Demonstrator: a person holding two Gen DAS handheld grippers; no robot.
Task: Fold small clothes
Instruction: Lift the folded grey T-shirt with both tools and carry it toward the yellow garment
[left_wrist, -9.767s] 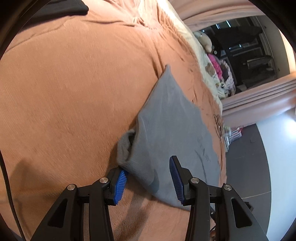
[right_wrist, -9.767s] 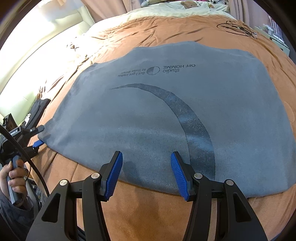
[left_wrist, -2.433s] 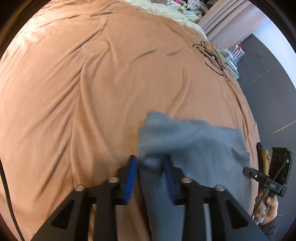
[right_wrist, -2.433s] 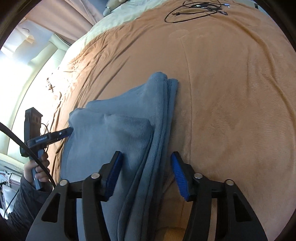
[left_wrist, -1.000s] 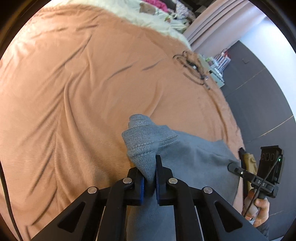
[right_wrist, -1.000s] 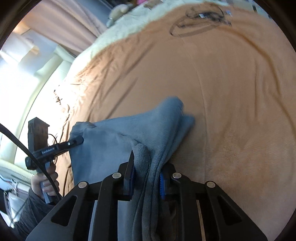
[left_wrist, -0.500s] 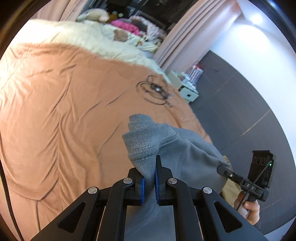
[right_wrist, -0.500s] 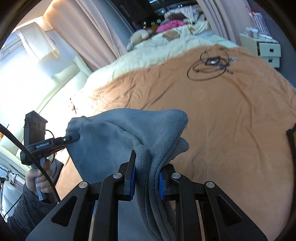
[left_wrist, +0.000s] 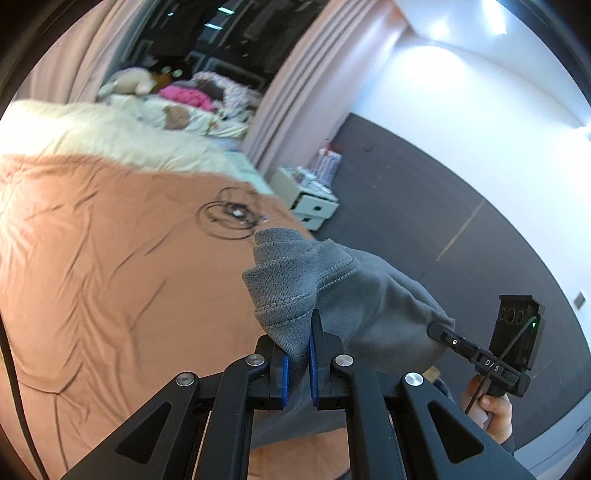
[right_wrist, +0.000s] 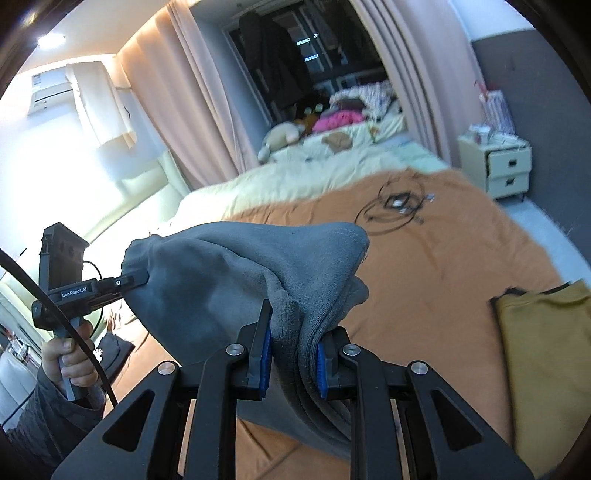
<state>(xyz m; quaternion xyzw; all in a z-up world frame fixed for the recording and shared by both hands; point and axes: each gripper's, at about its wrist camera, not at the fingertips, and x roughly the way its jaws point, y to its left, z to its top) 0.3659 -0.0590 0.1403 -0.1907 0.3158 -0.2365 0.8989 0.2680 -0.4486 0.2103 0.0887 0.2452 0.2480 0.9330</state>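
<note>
A folded grey garment (left_wrist: 351, 295) hangs in the air between my two grippers, above the orange blanket (left_wrist: 92, 266). My left gripper (left_wrist: 297, 363) is shut on one bunched end of it. My right gripper (right_wrist: 293, 363) is shut on the other end, where several layers (right_wrist: 258, 280) are stacked. In the left wrist view the right gripper (left_wrist: 441, 334) shows at the cloth's far end. In the right wrist view the left gripper (right_wrist: 138, 278) shows at the far left end. The garment's lower edge hangs below the fingers.
A mustard-yellow garment (right_wrist: 543, 354) lies on the blanket (right_wrist: 443, 277) at the right. A coiled black cable (right_wrist: 395, 206) lies farther back on the bed. A cream quilt with plush toys (right_wrist: 291, 136), a white nightstand (right_wrist: 502, 162) and pink curtains stand beyond.
Both grippers have lifted the folded grey garment higher off the blanket and tilted up, so more of the room shows. Both stay shut on it.
</note>
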